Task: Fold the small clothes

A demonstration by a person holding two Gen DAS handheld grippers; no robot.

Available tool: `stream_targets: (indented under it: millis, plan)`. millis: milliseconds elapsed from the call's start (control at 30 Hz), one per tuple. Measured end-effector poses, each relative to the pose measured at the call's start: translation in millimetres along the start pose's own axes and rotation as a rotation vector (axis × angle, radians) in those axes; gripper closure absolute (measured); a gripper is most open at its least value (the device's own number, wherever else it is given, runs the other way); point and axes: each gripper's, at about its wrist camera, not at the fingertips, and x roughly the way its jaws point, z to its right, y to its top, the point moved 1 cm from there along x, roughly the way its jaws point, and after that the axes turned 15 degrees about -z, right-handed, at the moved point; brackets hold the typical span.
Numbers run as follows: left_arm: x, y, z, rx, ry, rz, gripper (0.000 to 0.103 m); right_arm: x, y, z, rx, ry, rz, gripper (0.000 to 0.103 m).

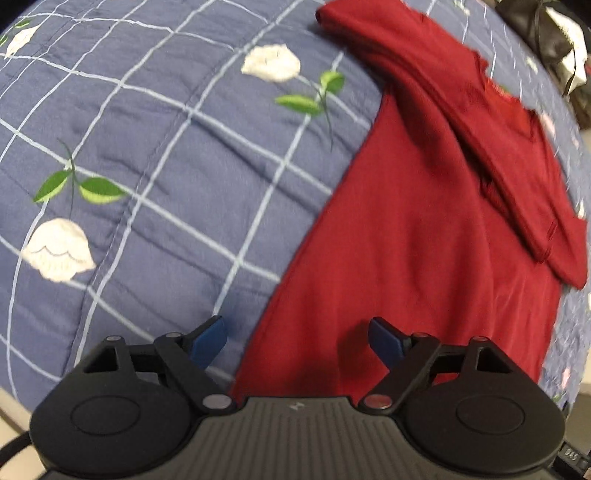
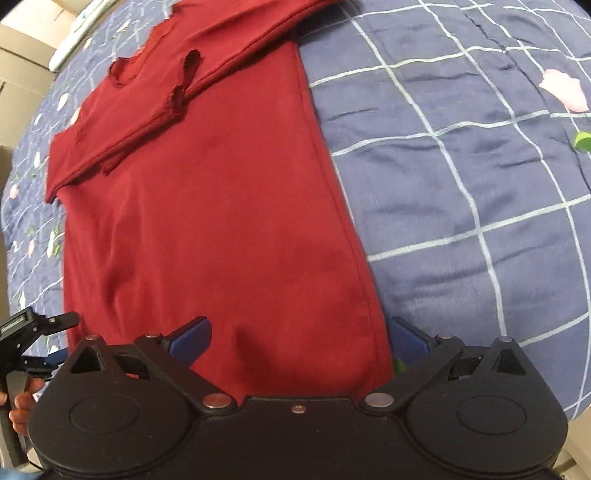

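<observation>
Red garment [image 2: 221, 206]: lies flat on the blue checked quilt [image 2: 461, 184], sleeves folded across its top; your left hand-held gripper [image 1: 297, 341] gapes wide over its hem, empty; your right hand-held gripper [image 2: 299, 338] likewise spread, holding nothing.

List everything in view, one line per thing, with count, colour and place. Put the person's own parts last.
red shirt: one, dark red, flat on the quilt, both sleeves folded across its upper part.
quilt: one, blue with a white grid and embroidered flowers, under the shirt.
black-and-white bag: one, far top right corner of the left wrist view; too blurred to identify.
cardboard boxes: apparently two, tan, beyond the quilt's far left edge.
left gripper: one, black with blue pads, open over the shirt's near left hem corner.
right gripper: one, black with blue pads, open over the near right hem corner.
hand: one, holding the left gripper's handle.
</observation>
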Motion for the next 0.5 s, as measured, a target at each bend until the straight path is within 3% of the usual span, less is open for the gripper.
stream_targets:
  millis: [100,200,233,267,333,367,500]
  plan:
    - [2.8,-12.5,8.5,0.029,0.072,-0.021,0.03,-0.4,-4.8,-5.6,-0.033,0.009,0.005,0.013]
    - [0.2,-22.6,16.6,0.068,0.075,-0.022,0.061,-1.9,-7.4,-14.6,-0.064,-0.019,0.013,0.028]
    - [-1.8,-26.9,18.7,0.082,0.076,-0.02,0.076,-2.5,-11.0,-16.9,-0.078,-0.038,0.023,0.033]
    - [-2.7,-31.2,21.1,0.09,0.079,-0.016,0.091,-2.6,-12.4,-18.0,-0.083,-0.052,0.03,0.046]
    - [-8.8,-41.8,22.8,0.101,0.081,-0.001,0.097,-4.3,-16.5,-17.1,-0.079,-0.067,0.044,0.072]
    - [-11.8,-46.2,23.7,0.102,0.082,0.011,0.098,-5.7,-17.7,-15.7,-0.076,-0.059,0.046,0.093]
    - [-35.2,-70.4,24.2,0.078,0.087,0.07,0.099,-25.6,-29.3,-11.6,-0.111,-0.042,0.079,0.096]
